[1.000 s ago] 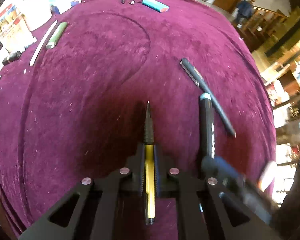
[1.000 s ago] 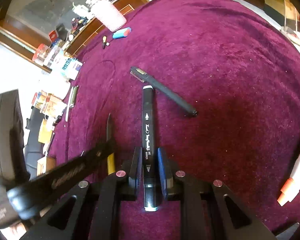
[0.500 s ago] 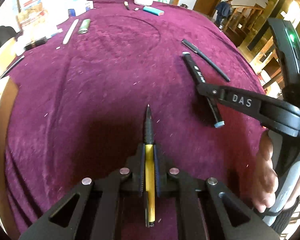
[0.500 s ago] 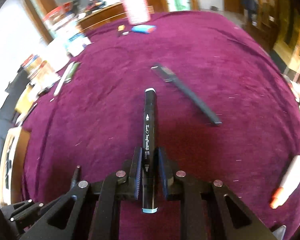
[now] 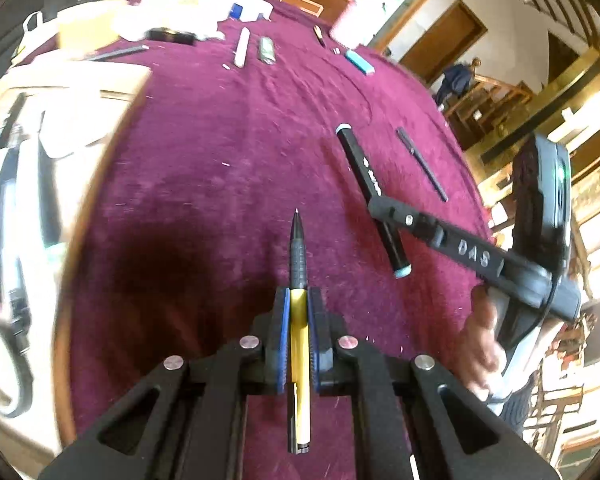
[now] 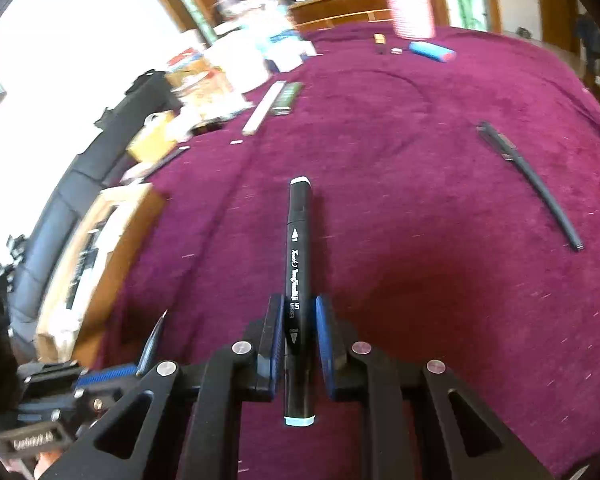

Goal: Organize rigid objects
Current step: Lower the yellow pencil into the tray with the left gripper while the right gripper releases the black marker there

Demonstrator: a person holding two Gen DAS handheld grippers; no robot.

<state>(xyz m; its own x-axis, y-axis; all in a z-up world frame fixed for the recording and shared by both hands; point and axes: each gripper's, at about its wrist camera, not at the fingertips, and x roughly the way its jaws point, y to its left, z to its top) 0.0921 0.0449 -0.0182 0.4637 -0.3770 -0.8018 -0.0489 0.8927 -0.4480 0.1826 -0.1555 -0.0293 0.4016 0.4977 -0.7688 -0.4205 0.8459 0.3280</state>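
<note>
Pen [image 6: 528,182] right of marker [image 6: 299,248], box [image 6: 96,248] apparently left

the surface [image 6: 440,208] wears a deep magenta cloth flecked with pale lint. the left tongs [image 5: 298,300] are black with blue pads around a yellow pen [image 5: 300,344] with a black ribbed tip. the right tongs [image 6: 298,316] match, around a black art marker [image 6: 299,256] with white lettering and pale blue end caps. a slim black pen [image 6: 528,180] lies apart
</note>
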